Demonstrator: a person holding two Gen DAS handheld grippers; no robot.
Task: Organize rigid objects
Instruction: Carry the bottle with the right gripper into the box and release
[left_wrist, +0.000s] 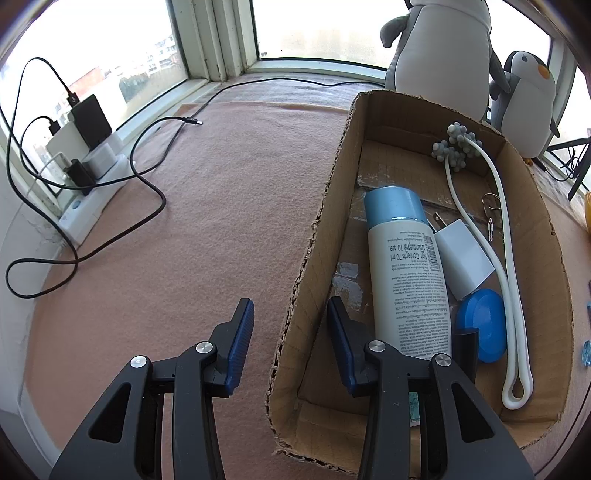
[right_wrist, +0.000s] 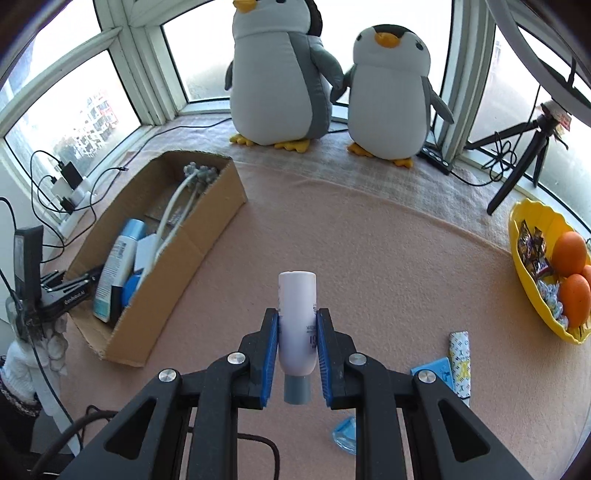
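Right tongs (right_wrist: 297, 360), blue ribbed pads, pinch smooth white tube (right_wrist: 297, 325) w/ grey cap, cap toward camera, lifted over fuzzy pink bench (right_wrist: 369, 266). Left tongs (left_wrist: 290, 347) straddle torn wall of cardboard box (left_wrist: 314, 258), pressing it. Box at 10 o'clock holds white cylindrical bottle (left_wrist: 408, 284), blue cap.

Right tool (right_wrist: 297, 343) clamps a white tube (right_wrist: 297, 314), grey cap toward the camera, blue pads against its sides. Cardboard box (right_wrist: 207, 221) to the left holds a blue-capped bottle (right_wrist: 120, 254). Two plush penguins (right_wrist: 280, 74) by the window. Yellow bowl (right_wrist: 532, 291) with oranges (right_wrist: 570, 254) at right.
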